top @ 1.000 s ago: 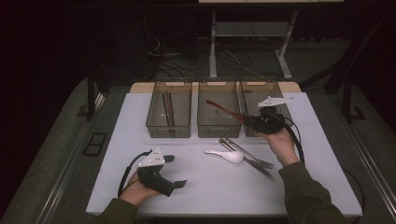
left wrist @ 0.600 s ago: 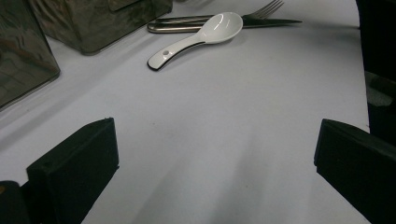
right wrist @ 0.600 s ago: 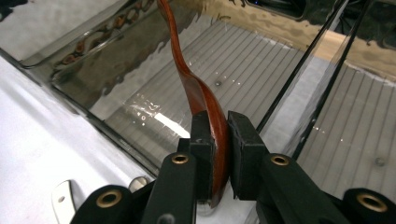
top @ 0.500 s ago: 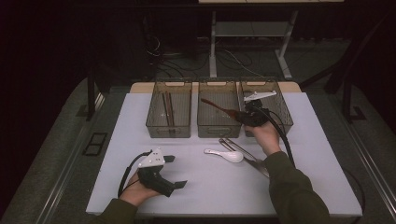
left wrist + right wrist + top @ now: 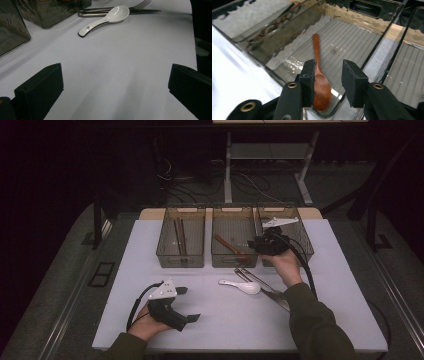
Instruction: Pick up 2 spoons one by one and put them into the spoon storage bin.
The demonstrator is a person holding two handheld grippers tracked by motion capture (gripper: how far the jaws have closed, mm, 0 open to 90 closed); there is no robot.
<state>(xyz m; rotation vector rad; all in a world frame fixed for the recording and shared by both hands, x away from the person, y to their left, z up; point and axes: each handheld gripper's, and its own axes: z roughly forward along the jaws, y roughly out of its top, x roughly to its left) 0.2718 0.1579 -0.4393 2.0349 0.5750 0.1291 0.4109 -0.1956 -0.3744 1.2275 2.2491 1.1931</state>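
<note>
Right gripper (image 5: pixel 328 75) jaws just opened; wooden spoon (image 5: pixel 320 82) lies lengthwise in middle bin (image 5: pixel 367 32)

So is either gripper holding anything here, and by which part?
Nothing is held. The right gripper has just been opening; the wooden spoon lies in the middle bin. The left gripper is open over bare table.

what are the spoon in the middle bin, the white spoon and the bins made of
Spoon in the middle bin: looks like wood, reddish-brown with a smooth, slightly glossy finish.
White spoon: probably glazed ceramic, perhaps melamine; glossy white with highlights, a dark edge and a hole in the handle.
Bins: seemingly clear smoke-tinted plastic; the contents and ribbed floor show through the walls, which reflect light.
</note>
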